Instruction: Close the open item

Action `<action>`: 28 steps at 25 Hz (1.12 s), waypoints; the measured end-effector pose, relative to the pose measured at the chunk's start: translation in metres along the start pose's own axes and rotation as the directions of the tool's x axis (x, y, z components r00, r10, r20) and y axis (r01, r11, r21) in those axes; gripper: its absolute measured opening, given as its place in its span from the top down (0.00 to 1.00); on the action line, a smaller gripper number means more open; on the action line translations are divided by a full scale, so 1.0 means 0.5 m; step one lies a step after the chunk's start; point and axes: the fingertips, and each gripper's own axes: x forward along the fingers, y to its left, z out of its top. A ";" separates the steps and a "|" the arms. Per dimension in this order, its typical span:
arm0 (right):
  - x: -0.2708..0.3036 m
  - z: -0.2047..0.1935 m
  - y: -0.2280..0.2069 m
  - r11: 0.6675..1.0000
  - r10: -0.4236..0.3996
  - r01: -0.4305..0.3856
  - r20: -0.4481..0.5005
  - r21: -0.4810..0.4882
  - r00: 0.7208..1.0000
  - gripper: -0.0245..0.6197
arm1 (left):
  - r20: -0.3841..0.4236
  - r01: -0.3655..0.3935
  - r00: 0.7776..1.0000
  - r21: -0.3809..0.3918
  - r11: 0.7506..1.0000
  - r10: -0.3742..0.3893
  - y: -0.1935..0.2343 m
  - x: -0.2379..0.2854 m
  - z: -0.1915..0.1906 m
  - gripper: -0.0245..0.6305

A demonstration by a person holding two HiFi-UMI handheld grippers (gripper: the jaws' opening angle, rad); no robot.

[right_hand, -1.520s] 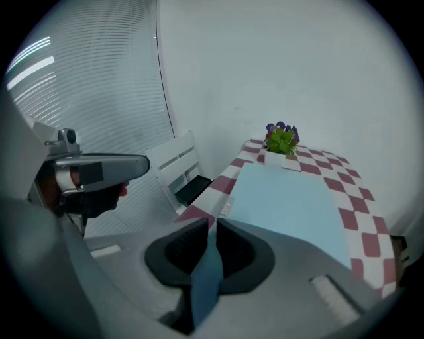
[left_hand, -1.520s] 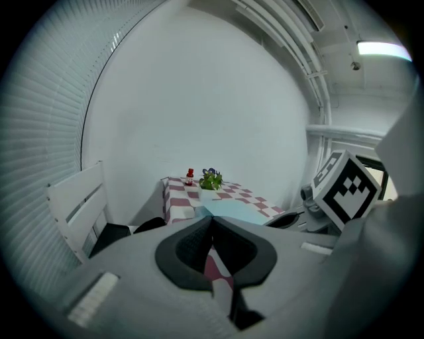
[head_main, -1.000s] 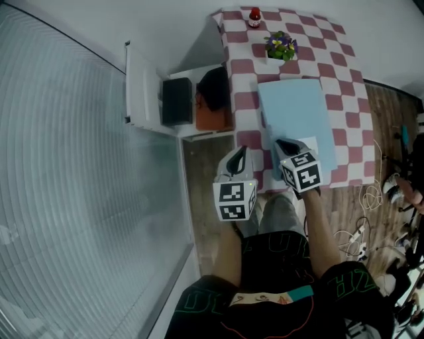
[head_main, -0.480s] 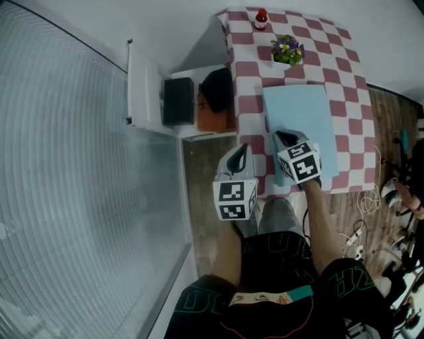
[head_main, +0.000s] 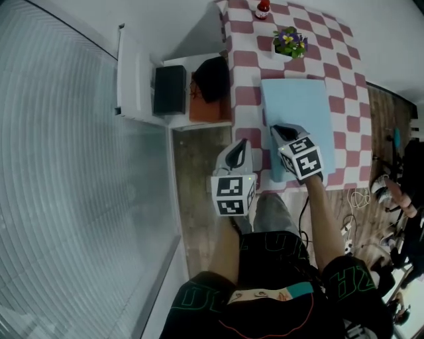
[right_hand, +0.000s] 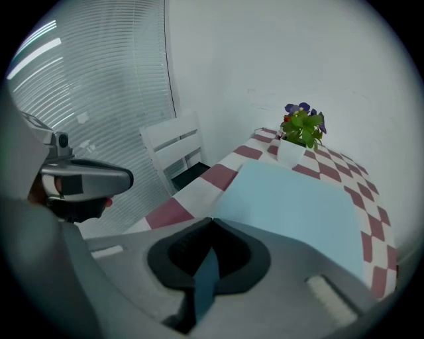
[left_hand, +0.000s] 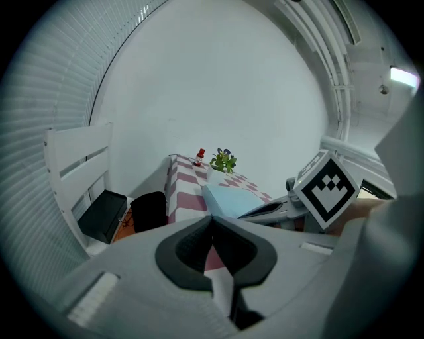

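A light blue folder [head_main: 296, 109] lies flat and closed on the red-and-white checked table [head_main: 348, 73]; only its blue cover [right_hand: 298, 198] shows. My right gripper [head_main: 279, 129] rests at the folder's near left corner, jaws shut, tips meeting [right_hand: 211, 220] at the cover's edge. Blue shows through the slit behind the tips; I cannot tell if any cover is pinched. My left gripper [head_main: 242, 144] hangs over the floor just left of the table, jaws shut [left_hand: 212, 217] on nothing. It sees the right gripper [left_hand: 258, 210] and the folder [left_hand: 232, 197].
A potted plant [head_main: 289, 43] and a red bottle [head_main: 263, 8] stand at the table's far end. Left of the table is a white chair [head_main: 132, 86] holding a black bag [head_main: 169, 89] and a dark bundle [head_main: 212, 78]. Blinds [head_main: 66, 172] fill the left; cables [head_main: 358, 198] lie right.
The white sheet that showed beside my right gripper a second ago is now covered; only the blue cover shows. Both grippers have stayed about where they were.
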 end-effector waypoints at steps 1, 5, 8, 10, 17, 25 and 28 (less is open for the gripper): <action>0.000 -0.002 -0.001 1.000 0.005 -0.005 0.001 0.002 1.000 0.95 | 0.004 -0.001 1.000 -0.003 1.000 0.001 -0.002 -0.001 0.000 0.95; -0.013 -0.003 0.002 1.000 -0.012 0.011 0.045 0.010 0.999 0.95 | 0.039 -0.016 0.999 -0.008 1.000 0.016 -0.010 -0.006 0.021 0.95; -0.041 0.005 0.009 1.000 0.005 -0.008 0.113 0.029 0.994 0.95 | 0.066 -0.030 0.997 0.001 1.000 0.029 -0.023 -0.008 0.048 0.95; -0.072 0.009 0.007 0.998 0.013 -0.022 0.167 0.051 0.986 0.95 | 0.084 -0.032 0.996 0.017 0.999 0.030 -0.043 -0.009 0.066 0.95; -0.239 0.074 -0.074 0.993 -0.032 -0.015 0.398 0.116 0.917 0.95 | 0.202 0.031 0.978 0.127 0.991 -0.056 -0.180 0.010 0.181 0.95; -0.455 0.089 -0.255 0.974 -0.216 0.134 0.565 0.183 0.796 0.95 | 0.283 0.095 0.942 0.298 0.950 -0.183 -0.380 0.055 0.289 0.95; -0.519 0.073 -0.317 0.953 -0.298 0.198 0.585 0.230 0.754 0.95 | 0.299 0.102 0.930 0.346 0.933 -0.213 -0.441 0.067 0.316 0.95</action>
